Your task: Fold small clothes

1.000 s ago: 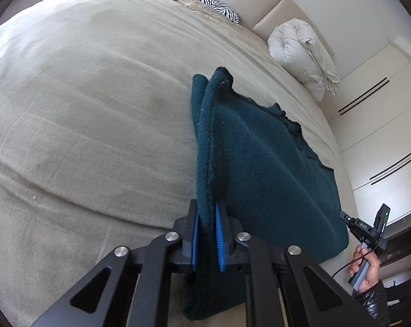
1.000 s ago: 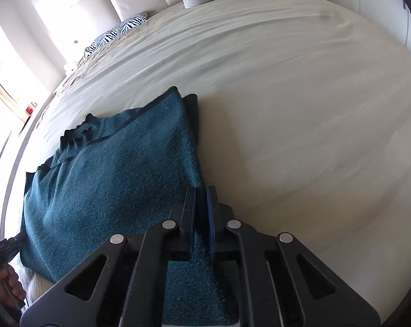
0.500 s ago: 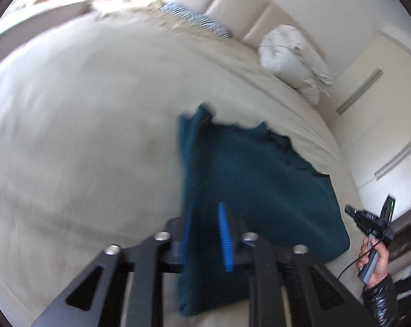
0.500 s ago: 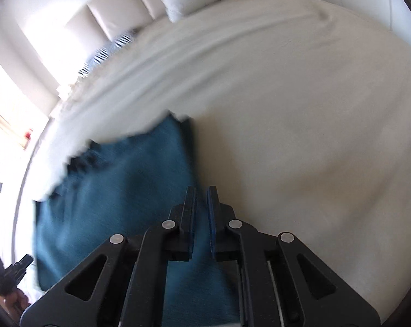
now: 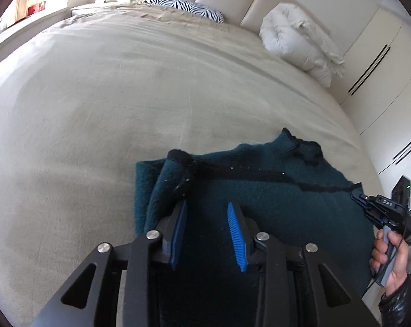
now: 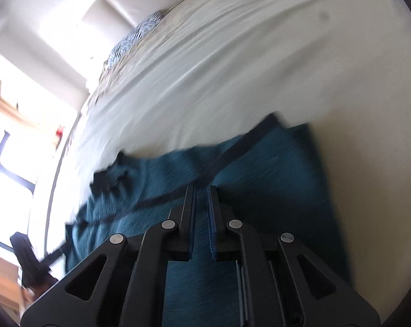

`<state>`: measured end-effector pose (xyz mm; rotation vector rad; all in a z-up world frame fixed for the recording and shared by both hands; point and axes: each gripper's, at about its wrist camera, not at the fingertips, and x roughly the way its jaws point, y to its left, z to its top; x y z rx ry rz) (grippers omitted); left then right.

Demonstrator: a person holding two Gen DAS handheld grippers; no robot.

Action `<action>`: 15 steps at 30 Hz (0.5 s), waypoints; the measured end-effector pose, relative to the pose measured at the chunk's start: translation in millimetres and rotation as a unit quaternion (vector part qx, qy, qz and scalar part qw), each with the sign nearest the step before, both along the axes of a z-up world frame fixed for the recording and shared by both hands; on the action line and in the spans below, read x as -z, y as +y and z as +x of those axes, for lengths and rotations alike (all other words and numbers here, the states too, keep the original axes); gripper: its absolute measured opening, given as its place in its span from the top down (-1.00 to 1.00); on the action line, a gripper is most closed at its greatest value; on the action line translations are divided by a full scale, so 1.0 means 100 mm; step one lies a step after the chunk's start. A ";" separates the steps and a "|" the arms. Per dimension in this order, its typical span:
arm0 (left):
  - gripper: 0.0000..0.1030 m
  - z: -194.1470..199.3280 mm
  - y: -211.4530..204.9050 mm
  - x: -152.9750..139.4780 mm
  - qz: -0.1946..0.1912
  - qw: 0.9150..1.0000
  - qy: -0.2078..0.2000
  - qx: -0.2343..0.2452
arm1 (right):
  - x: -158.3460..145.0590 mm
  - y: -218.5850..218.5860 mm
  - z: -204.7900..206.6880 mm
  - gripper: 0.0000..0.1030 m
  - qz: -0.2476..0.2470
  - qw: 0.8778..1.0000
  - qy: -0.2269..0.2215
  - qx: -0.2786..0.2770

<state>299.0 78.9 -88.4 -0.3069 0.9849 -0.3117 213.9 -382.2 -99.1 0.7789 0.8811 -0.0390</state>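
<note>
Left gripper (image 5: pixel 206 223) jaws released above the folded teal sweater (image 5: pixel 273 207) on the bed (image 5: pixel 96 95); right gripper (image 6: pixel 201 204) clenched empty; smoothing the bunched edge flat would neaten the fold

Both grippers share one build: black plastic linkage arms with triangular cut-outs, round silver screws at the joints, and ribbed blue pads lining the two fingers. This shows on the left gripper (image 5: pixel 206 215) and the right gripper (image 6: pixel 201 199). At the near right, a hand (image 5: pixel 388 256) emerges from a shiny black sleeve (image 5: pixel 399 302); a thin black cable runs past it.
</note>
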 end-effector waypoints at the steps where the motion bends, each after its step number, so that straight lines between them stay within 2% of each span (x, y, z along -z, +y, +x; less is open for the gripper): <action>1: 0.44 -0.01 0.04 0.02 -0.004 1.000 0.001 -0.003 | 0.04 -0.09 -0.03 0.85 0.013 1.000 -0.007 0.008; 3: 0.52 -0.01 0.09 0.04 -0.012 1.000 0.003 -0.006 | 0.07 -0.22 -0.08 0.86 0.024 0.999 -0.013 0.025; 9: 0.60 -0.10 0.13 0.04 -0.015 1.000 0.000 -0.007 | 0.02 -0.43 -0.24 0.85 0.006 0.998 -0.007 0.065; 12: 0.60 -0.19 0.09 -0.05 0.010 1.000 -0.006 -0.014 | -0.14 -0.33 -0.40 0.84 -0.007 0.998 -0.010 0.059; 14: 0.52 -0.31 0.04 -0.15 0.035 0.999 -0.014 -0.016 | -0.25 -0.19 -0.53 0.84 -0.003 0.999 -0.022 0.032; 15: 0.36 -0.38 0.02 -0.19 0.040 0.999 -0.021 -0.015 | -0.29 -0.06 -0.61 0.84 0.003 0.999 -0.031 0.010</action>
